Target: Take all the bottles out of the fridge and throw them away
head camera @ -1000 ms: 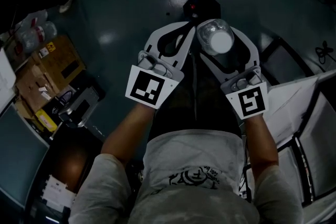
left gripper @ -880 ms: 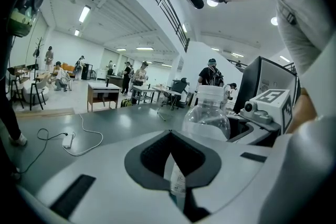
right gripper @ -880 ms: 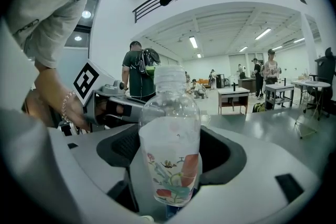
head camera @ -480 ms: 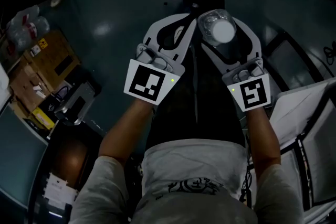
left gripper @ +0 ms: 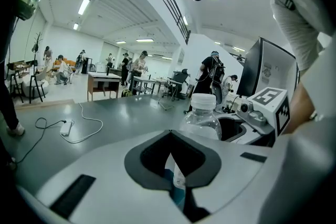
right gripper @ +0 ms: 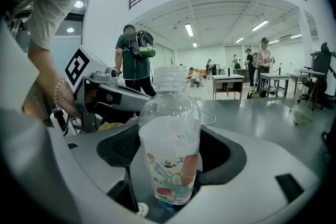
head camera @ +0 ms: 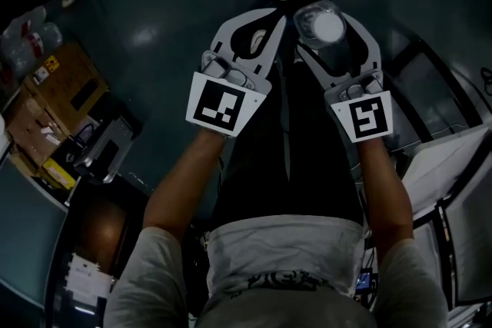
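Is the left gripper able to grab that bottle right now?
Probably not yet. The bottle sits close beside the left gripper with nothing between them, but its jaws are shut, and the right gripper is clamped on the bottle.

The glossy grey floor [left gripper: 121, 113] carries a white cable with its adapter [left gripper: 65, 127], lying loose. Seen from the head, open cardboard boxes [head camera: 61, 88] stand at its left edge, near clear plastic bottles [head camera: 37, 28].

The left tool [left gripper: 171, 132] hides the lower half of the bottle [left gripper: 204, 117].
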Available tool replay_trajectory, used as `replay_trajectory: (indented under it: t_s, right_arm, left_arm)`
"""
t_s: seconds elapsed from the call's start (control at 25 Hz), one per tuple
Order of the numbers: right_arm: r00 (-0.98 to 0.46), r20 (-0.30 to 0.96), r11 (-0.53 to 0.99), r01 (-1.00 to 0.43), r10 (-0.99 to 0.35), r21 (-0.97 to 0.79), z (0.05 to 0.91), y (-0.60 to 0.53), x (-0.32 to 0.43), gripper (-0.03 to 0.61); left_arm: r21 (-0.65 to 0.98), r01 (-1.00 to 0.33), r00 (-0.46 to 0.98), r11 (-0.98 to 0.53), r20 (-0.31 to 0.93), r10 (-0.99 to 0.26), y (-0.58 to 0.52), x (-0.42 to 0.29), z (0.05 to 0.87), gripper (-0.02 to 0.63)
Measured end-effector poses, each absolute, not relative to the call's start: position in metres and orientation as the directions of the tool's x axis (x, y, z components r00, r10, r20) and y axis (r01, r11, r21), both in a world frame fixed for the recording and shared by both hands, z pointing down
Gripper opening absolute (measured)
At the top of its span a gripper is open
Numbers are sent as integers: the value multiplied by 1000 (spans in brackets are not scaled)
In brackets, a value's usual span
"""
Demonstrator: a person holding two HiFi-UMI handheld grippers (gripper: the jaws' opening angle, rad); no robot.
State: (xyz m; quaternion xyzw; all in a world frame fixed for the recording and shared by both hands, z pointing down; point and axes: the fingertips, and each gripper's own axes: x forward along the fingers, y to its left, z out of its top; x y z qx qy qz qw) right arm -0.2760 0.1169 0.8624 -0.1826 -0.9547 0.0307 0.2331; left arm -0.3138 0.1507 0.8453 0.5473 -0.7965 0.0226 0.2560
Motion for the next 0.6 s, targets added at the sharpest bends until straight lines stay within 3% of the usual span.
replay_trajectory:
  t_s: [0.6]
  right_arm:
    - [-804,480,935,329,351,-132,955,109,-276,364]
  left_arm:
    - [224,-904,-216,364,493,-843,139,-306,923,12]
